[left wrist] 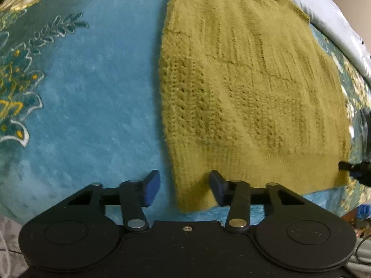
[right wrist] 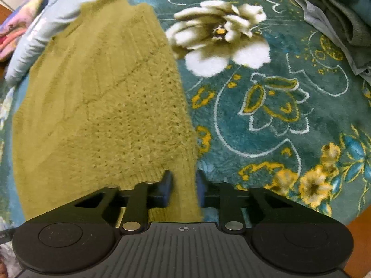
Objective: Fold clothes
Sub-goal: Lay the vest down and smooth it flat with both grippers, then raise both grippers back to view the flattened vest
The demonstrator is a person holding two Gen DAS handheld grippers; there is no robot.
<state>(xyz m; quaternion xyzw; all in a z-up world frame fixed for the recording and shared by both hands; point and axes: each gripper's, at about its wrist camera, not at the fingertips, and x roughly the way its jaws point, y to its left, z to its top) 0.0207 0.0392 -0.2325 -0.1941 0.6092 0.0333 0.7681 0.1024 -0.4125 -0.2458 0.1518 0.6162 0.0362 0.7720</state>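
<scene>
Here, flat on a teal flowered blanket [right wrist: 266,120]: an olive knitted sweater [left wrist: 243,81]. At its near hem corners: left gripper [left wrist: 184,188] with fingers wide apart astride one corner, not closed on it; right gripper [right wrist: 183,188] with fingers narrowly parted, hem strip between them, firm hold not certain. Beyond, folded grey clothes [right wrist: 343,23].

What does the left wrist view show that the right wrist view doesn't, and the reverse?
Only the left wrist view: the open left gripper at the sweater's near left corner and plain light-blue blanket. Only the right wrist view: the right gripper with its jaws around the near right corner, a white flower print and folded grey clothes. Both: the olive knit sweater lying flat.
</scene>
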